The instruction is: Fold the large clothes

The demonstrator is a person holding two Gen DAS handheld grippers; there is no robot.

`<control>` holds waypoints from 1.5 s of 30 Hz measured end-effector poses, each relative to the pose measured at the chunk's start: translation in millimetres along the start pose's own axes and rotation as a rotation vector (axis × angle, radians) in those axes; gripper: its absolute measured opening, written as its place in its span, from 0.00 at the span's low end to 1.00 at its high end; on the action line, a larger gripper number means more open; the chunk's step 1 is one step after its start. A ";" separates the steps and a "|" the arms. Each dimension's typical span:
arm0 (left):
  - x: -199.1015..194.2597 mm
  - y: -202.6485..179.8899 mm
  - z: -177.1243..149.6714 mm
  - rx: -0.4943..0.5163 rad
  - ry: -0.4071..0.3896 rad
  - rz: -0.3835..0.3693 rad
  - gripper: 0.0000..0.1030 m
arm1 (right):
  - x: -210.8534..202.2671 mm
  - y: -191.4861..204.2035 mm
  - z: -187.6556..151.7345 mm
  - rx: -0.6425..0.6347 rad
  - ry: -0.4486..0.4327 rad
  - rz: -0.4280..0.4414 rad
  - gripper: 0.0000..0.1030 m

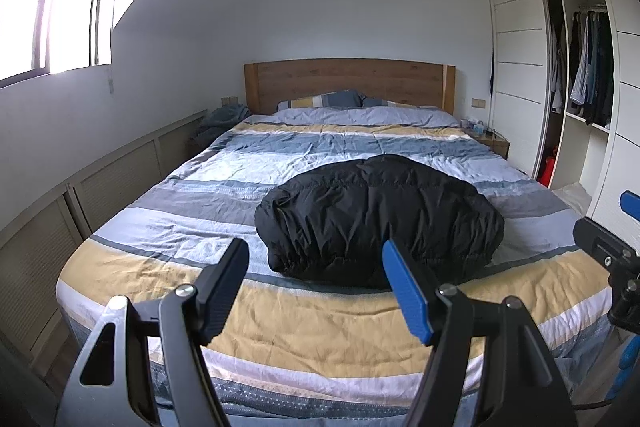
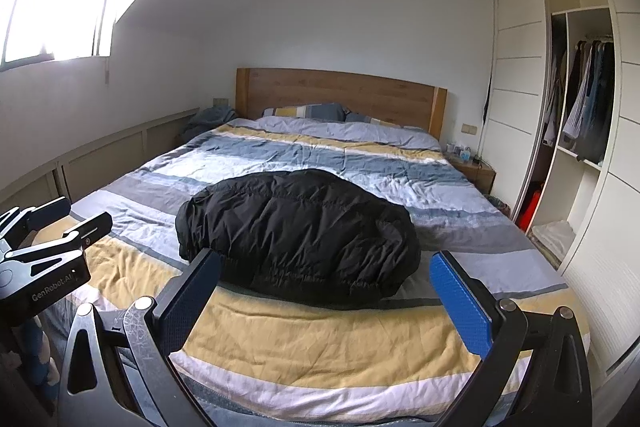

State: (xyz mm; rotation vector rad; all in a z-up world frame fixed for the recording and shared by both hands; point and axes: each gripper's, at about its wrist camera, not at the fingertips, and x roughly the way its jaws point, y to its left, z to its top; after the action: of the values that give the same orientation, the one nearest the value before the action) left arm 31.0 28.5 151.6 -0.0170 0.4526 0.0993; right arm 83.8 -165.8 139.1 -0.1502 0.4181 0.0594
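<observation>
— So, left wrist view first: what's there?
— The left gripper (image 1: pixel 316 267) hangs over the foot of the bed (image 1: pixel 320 327), fingers spread wide, holding nothing. A black puffer jacket (image 1: pixel 376 219) lies bundled on the striped duvet, just beyond the fingertips.
— And the right wrist view?
— The right gripper (image 2: pixel 328 277) is likewise agape and empty. That jacket (image 2: pixel 300 239) sits mid-bed, ahead of it. Off right, an open wardrobe (image 2: pixel 584 99) shows hanging clothes.
</observation>
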 end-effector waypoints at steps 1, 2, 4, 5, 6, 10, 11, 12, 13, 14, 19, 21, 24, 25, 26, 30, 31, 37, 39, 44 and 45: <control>1.3 0.2 -0.4 0.000 0.002 -0.001 0.66 | 0.9 0.2 -0.6 0.001 0.004 0.000 1.00; 3.1 0.2 -0.8 0.001 0.005 -0.001 0.66 | 1.9 0.4 -0.7 0.002 0.007 0.001 1.00; 4.7 0.2 -2.3 0.003 0.007 -0.001 0.66 | 4.2 0.1 -1.9 0.008 0.014 0.003 1.00; 6.2 0.0 -2.8 0.003 0.009 -0.002 0.66 | 5.6 -0.1 -2.5 0.012 0.018 0.005 1.00; 7.9 0.0 -3.2 0.003 0.012 -0.002 0.66 | 7.0 -0.9 -3.1 0.015 0.021 0.006 1.00; 11.7 -1.5 -6.1 0.003 0.020 0.001 0.66 | 12.9 -2.2 -5.7 0.020 0.038 0.004 1.00; 13.2 -1.4 -6.4 0.003 0.021 0.004 0.66 | 14.1 -2.7 -6.3 0.022 0.042 0.005 1.00; 14.5 -1.2 -6.5 0.004 0.021 0.005 0.66 | 16.1 -3.5 -7.0 0.027 0.047 0.004 1.00; 15.5 -1.5 -6.6 0.005 0.022 0.005 0.66 | 17.4 -4.2 -7.6 0.031 0.052 0.004 1.00; 17.0 -1.3 -6.7 0.004 0.024 0.003 0.66 | 18.9 -5.4 -8.3 0.035 0.056 0.004 1.00; 19.5 -2.8 -7.8 0.008 0.025 0.004 0.66 | 27.7 -10.0 -12.9 0.051 0.081 0.001 1.00; 23.3 -2.6 -8.8 0.010 0.029 0.002 0.66 | 30.7 -11.2 -14.7 0.056 0.089 -0.001 1.00; 27.3 -2.2 -11.5 0.010 0.036 0.001 0.66 | 35.3 -14.1 -17.3 0.061 0.102 -0.003 1.00; 28.1 -2.1 -12.5 0.009 0.038 0.002 0.66 | 36.8 -15.0 -18.4 0.064 0.106 -0.006 1.00; 30.5 -0.9 -13.4 0.007 0.042 0.002 0.66 | 38.4 -16.3 -19.2 0.066 0.109 -0.007 1.00; 38.0 1.3 -15.3 0.005 0.055 0.004 0.66 | 45.8 -22.6 -22.8 0.081 0.124 -0.016 1.00; 40.5 1.8 -16.1 0.005 0.060 0.005 0.66 | 47.7 -24.2 -23.6 0.084 0.128 -0.018 1.00; 53.2 3.1 -20.0 0.004 0.084 0.002 0.66 | 55.5 -30.2 -28.0 0.095 0.140 -0.028 1.00; 57.9 3.3 -21.9 0.005 0.094 0.002 0.66 | 58.4 -31.4 -29.6 0.096 0.146 -0.028 1.00; 70.2 3.5 -26.0 0.006 0.119 0.000 0.66 | 67.3 -33.7 -33.4 0.105 0.163 -0.021 1.00; 73.6 3.2 -27.3 0.006 0.125 0.000 0.66 | 69.9 -33.7 -34.4 0.105 0.168 -0.021 1.00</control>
State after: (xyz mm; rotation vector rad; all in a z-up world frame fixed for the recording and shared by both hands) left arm 84.6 37.4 94.9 -0.0174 0.5778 0.0969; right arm 136.8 -202.7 83.9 -0.0557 0.5858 0.0037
